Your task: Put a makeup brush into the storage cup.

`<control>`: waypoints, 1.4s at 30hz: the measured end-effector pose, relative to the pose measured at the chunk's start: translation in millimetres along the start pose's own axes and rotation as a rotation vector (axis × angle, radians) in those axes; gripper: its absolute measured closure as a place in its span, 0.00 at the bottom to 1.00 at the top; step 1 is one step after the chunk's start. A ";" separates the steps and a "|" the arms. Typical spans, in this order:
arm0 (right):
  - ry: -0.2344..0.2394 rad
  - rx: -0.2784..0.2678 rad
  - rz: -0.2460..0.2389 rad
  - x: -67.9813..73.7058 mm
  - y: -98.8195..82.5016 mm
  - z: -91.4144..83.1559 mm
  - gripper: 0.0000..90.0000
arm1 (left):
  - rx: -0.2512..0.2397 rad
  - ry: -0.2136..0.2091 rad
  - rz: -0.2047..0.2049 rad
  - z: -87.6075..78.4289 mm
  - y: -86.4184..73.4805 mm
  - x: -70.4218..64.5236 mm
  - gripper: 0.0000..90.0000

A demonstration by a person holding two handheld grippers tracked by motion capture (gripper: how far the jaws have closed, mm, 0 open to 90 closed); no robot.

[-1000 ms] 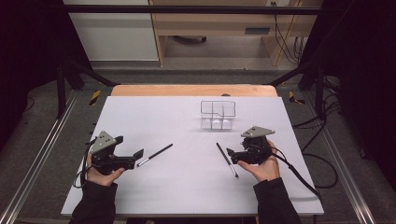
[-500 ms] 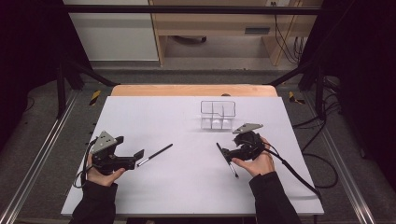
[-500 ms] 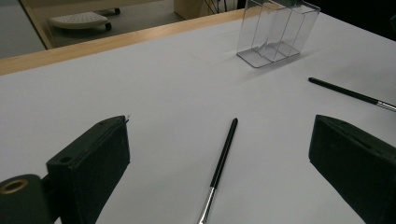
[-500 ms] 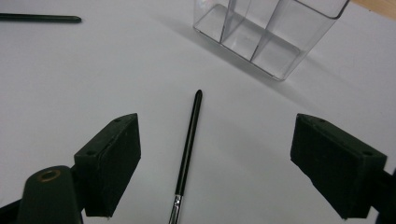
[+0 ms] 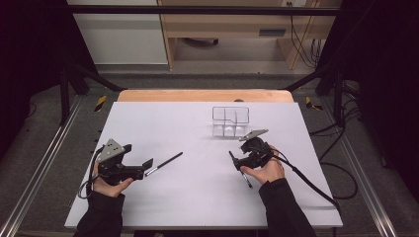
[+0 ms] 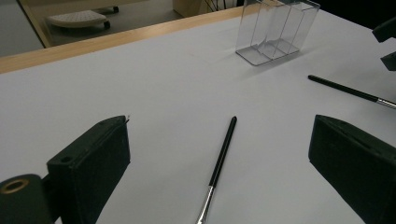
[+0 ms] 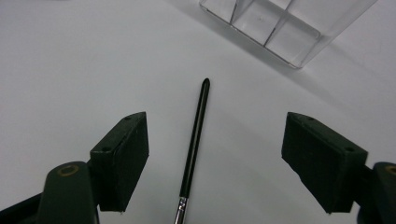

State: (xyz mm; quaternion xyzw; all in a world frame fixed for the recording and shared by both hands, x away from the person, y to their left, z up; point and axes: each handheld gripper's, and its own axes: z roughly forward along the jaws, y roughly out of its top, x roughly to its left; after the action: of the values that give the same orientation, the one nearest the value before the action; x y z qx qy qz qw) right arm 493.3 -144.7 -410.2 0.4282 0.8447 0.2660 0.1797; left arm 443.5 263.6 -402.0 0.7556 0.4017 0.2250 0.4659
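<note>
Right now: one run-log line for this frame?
right tongs: open, closing, astride right brush | left tongs: open, left brush between | organizer: empty

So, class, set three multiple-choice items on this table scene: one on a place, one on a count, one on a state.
1. Where does the clear organiser stand?
A. At the near edge, between the hands
B. Toward the far side, beyond the right gripper
C. At the left edge

2. How many brushes lie on the table?
A. One
B. Two
C. Four

3. How do the right gripper's jaws stand?
A. Shut on a brush
B. Shut on nothing
C. Apart, a brush lying between them untouched

Answers:
1 B, the high view shows it just past that gripper.
2 B, one brush lies before the left gripper, one at the right.
3 C, the right gripper view shows white table on both sides of the handle.
</note>
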 end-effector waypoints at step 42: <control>0.068 0.230 0.014 4.9 -3.9 45.2 0.74 | 0.014 -0.008 0.012 3.0 -0.8 -2.0 0.06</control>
State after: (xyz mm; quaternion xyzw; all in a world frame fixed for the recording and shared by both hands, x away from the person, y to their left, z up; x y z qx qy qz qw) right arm 512.0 -129.2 -448.7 0.4426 0.8723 0.1828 0.0988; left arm 444.2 260.5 -404.0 0.7623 0.3968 0.2218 0.4608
